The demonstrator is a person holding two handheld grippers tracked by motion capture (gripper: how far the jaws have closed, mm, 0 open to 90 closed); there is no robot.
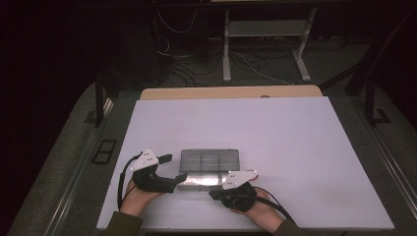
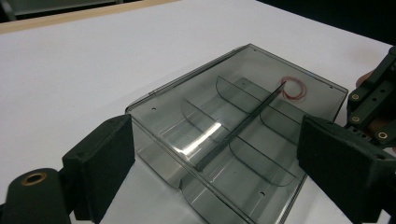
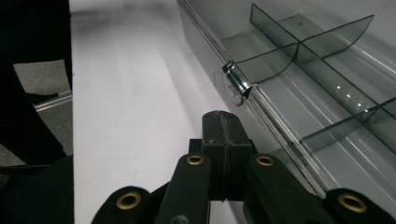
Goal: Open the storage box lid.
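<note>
Item, left: we logged the left gripper (image 1: pixel 176 168) at the box's left end, its jaws wide apart, clamping nothing. Centre: a clear divided box (image 1: pixel 209 168) lay on the white bench (image 1: pixel 295 147) near its front edge, a red band (image 2: pixel 294 88) in one compartment. Right: the right gripper (image 1: pixel 215 194), jaws pressed together and empty, sat just beside the box's near edge by its metal hinge (image 3: pixel 238 86).

white table (image 1: pixel 295 147), clear smoky compartment box (image 1: pixel 209 162) lying near its front edge

Dark room, white table (image 1: pixel 295 147), cables (image 1: pixel 172 54)
</note>
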